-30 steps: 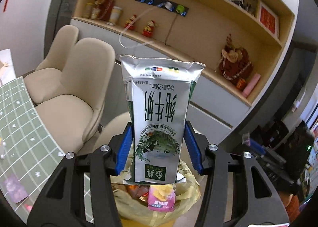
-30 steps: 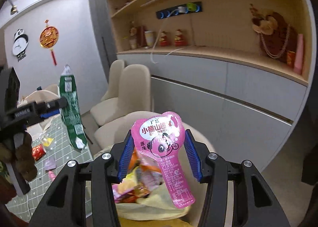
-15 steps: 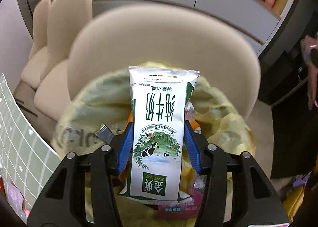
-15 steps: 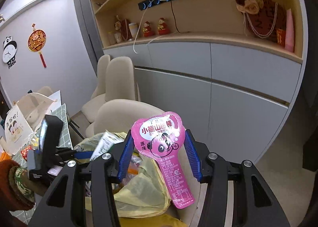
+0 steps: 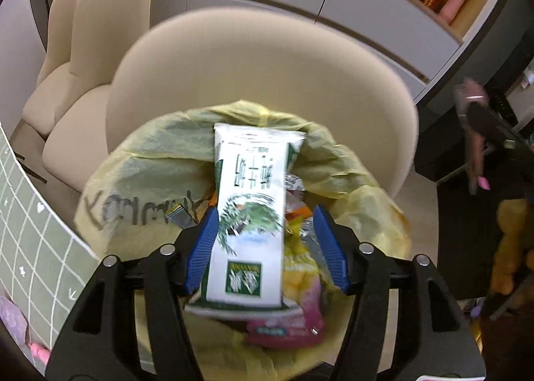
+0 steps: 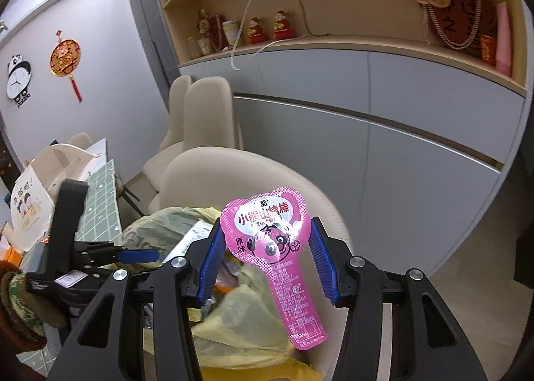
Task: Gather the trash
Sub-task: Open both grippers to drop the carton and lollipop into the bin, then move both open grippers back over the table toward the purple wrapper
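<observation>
Milk pouch (image 5: 250,214) hangs over yellow trash bag (image 5: 160,164) on chair (image 5: 267,64), between our left gripper (image 5: 263,247) fingers (image 5: 200,247). Fingers opening; gap shows on right side, pouch slipping free. We judge: keep hand over bag mouth till pouch drops clear, avoid snagging bag rim. Right gripper (image 6: 263,261) waits just beside bag with pink snack wrapper (image 6: 270,241) between wide-set fingers; whether pads pinch it, we cannot tell. Next we bring wrapper over opening, then release.
</observation>
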Motion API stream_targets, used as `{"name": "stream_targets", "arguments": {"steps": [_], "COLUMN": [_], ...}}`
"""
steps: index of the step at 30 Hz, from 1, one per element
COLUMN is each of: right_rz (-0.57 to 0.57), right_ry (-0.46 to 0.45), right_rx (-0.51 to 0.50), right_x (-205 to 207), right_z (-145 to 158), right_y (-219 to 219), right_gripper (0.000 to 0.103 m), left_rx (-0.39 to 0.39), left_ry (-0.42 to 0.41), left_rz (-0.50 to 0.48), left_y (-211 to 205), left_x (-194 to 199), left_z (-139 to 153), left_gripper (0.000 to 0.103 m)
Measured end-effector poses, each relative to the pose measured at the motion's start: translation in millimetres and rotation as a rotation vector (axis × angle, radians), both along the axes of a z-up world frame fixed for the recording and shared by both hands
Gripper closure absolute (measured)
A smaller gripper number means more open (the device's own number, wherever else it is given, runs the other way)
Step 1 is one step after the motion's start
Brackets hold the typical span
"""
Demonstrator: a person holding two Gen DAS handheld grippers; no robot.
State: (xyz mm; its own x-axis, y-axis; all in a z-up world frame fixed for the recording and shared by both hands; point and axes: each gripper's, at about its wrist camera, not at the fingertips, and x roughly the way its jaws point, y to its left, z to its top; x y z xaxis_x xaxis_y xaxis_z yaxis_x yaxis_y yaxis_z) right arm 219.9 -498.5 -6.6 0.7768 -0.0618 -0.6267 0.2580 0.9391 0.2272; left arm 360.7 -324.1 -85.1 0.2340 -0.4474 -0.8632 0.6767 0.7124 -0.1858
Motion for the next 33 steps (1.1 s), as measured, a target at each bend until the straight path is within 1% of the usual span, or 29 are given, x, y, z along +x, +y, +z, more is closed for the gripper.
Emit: {"name": "stream_targets", "arguments": {"steps": [4, 8, 9, 10, 13, 15, 18, 20, 22, 26, 28, 33], "right_rz": [0.054, 0.112, 0.141, 0.141, 0.206, 0.242, 0.320, 0.366, 0.390, 0.369, 0.355, 0.302], "right_ry": [-0.019, -0.030, -0.014, -0.014, 0.034, 0.064, 0.133, 0.168, 0.175, 0.155, 0.137, 0.136], "right_rx": [0.001, 0.011, 0.053, 0.053, 0.138, 0.159, 0.184, 0.180, 0.163, 0.146, 0.141, 0.101], "right_x": [14, 33, 46, 46, 66, 76, 94, 102, 108, 118, 121, 121], "right_z": [7, 12, 7, 7, -10, -20, -38, -46, -49, -47, -45, -44], "right_y": [18, 37, 46, 46, 63, 76, 101, 117, 130, 140, 141, 142], "right_gripper": [0.055, 0.055, 0.055, 0.055, 0.055, 0.055, 0.055, 0.055, 0.055, 0.055, 0.055, 0.054], "left_rx": [-0.043, -0.104, -0.122, -0.133, -0.143, -0.141, -0.126, -0.117, -0.109, -0.116, -0.130, -0.137], "left_ry": [-0.026, -0.059, -0.065, -0.070, -0.081, -0.079, -0.076, -0.071, -0.058, -0.037, -0.033, -0.032], "left_rz": [0.009, 0.066, 0.091, 0.116, 0.197, 0.256, 0.356, 0.408, 0.473, 0.592, 0.632, 0.684], "left_y": [20, 56, 71, 82, 117, 143, 188, 210, 239, 285, 301, 333], "left_x": [-11, -18, -17, -16, -15, -15, -20, -24, -27, -33, -38, -47], "left_z": [25, 58, 66, 74, 85, 86, 88, 86, 84, 80, 80, 82], "left_gripper": [0.045, 0.045, 0.045, 0.045, 0.045, 0.045, 0.045, 0.045, 0.045, 0.045, 0.045, 0.045]}}
